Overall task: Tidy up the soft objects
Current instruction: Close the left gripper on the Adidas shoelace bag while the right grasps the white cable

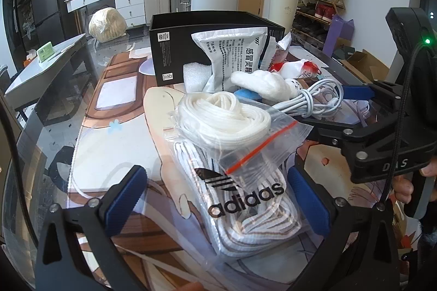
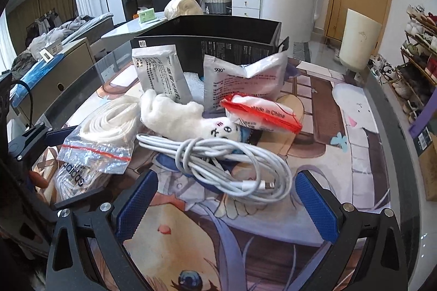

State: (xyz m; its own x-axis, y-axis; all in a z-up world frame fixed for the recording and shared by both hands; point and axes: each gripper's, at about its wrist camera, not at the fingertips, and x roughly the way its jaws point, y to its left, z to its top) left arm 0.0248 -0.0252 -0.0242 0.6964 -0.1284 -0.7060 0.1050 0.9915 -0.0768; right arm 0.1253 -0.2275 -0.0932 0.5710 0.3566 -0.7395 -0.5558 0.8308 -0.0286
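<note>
A clear adidas bag of striped white laces (image 1: 245, 198) lies between the fingers of my open left gripper (image 1: 218, 198). A zip bag of white laces (image 1: 224, 118) rests on top of it; it also shows in the right wrist view (image 2: 109, 124). My open right gripper (image 2: 226, 200) sits just in front of a coiled white cable (image 2: 218, 165). Behind the cable lie a white plush toy (image 2: 177, 118), a red-and-white packet (image 2: 262, 113) and two silver medicine pouches (image 2: 161, 69). An open black box (image 2: 218, 45) stands at the back.
The things lie on a printed mat (image 2: 322, 110) over a glass table (image 1: 54, 132). A white foam piece (image 1: 195, 75) leans by the box. A white bin (image 2: 357, 42) and shoe rack (image 2: 420, 50) stand to the right.
</note>
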